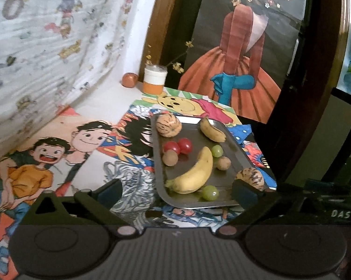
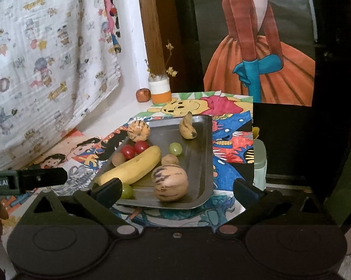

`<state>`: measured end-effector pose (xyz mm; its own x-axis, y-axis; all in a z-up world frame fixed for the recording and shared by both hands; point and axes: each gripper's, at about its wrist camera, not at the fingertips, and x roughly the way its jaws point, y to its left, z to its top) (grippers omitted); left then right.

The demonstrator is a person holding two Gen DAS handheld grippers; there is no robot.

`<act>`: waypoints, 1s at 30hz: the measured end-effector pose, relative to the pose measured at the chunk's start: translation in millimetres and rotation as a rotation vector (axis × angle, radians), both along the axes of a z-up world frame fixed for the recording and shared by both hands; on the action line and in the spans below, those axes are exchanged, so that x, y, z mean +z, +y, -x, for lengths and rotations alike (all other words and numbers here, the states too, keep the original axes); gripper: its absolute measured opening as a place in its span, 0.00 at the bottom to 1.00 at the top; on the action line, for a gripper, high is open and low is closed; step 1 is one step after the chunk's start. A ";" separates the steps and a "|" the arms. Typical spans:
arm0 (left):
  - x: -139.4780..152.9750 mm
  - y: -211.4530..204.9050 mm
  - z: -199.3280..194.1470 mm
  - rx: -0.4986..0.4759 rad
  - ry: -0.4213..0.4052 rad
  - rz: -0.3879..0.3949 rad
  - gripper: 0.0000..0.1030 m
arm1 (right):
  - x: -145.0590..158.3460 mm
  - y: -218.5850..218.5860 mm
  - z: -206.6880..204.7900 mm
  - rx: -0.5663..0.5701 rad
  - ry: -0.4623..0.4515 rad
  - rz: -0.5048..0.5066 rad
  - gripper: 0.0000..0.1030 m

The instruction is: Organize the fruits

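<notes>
A metal tray [image 1: 236, 149] [image 2: 198, 154] holds the fruit: a large banana [image 1: 194, 172] [image 2: 133, 165], a small banana [image 1: 211, 129] [image 2: 187, 126], two striped melons [image 1: 168, 124] [image 1: 251, 177] [image 2: 170, 183] [image 2: 138, 130], two red tomatoes [image 1: 177, 145] [image 2: 134, 149], green grapes [image 1: 210, 192] [image 2: 175, 148], and brown round fruits [image 1: 170, 158] [image 2: 169, 159]. My left gripper [image 1: 175, 192] is open and empty before the tray's near edge. My right gripper [image 2: 175, 192] is open and empty, its fingers either side of the near melon.
The table is covered in cartoon drawings [image 1: 59, 154]. A jar with dried flowers [image 1: 154, 79] [image 2: 160, 91] and an apple [image 1: 129, 80] [image 2: 142, 95] stand at the back by a wooden post. A patterned cloth [image 1: 47, 46] hangs left. The left gripper's finger [image 2: 42, 178] shows in the right wrist view.
</notes>
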<state>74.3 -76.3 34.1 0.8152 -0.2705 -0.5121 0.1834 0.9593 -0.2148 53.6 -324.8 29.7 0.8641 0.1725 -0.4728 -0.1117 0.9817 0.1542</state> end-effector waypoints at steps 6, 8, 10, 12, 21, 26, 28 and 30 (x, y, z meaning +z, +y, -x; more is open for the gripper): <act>1.3 8.5 20.6 0.022 -0.043 -0.034 1.00 | 6.2 10.5 21.5 -0.006 -0.049 0.002 0.99; 1.0 10.5 28.3 0.030 -0.057 -0.047 1.00 | 7.6 13.5 29.4 -0.007 -0.068 0.007 0.99; 0.3 12.9 35.5 0.041 -0.071 -0.058 1.00 | 8.3 16.4 38.4 -0.007 -0.086 0.002 0.99; -0.5 15.6 42.9 0.052 -0.083 -0.065 1.00 | 8.4 19.2 45.7 0.000 -0.095 -0.003 0.99; -3.7 24.8 75.0 0.080 -0.137 -0.124 1.00 | 4.7 36.2 77.0 -0.001 -0.144 0.019 0.99; -6.3 29.7 85.6 0.077 -0.162 -0.144 1.00 | 0.0 47.2 89.3 0.012 -0.159 0.038 0.99; -8.4 31.6 88.7 0.076 -0.167 -0.151 1.00 | -2.5 50.6 91.8 0.017 -0.156 0.041 0.99; -11.4 33.5 90.9 0.074 -0.162 -0.156 1.00 | -5.1 53.7 93.7 0.020 -0.149 0.047 0.99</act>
<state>-16.6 -42.8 22.7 0.9050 -0.1346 -0.4035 0.1310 0.9907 -0.0366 -40.1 -271.0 24.7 0.9218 0.1714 -0.3477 -0.1496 0.9847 0.0888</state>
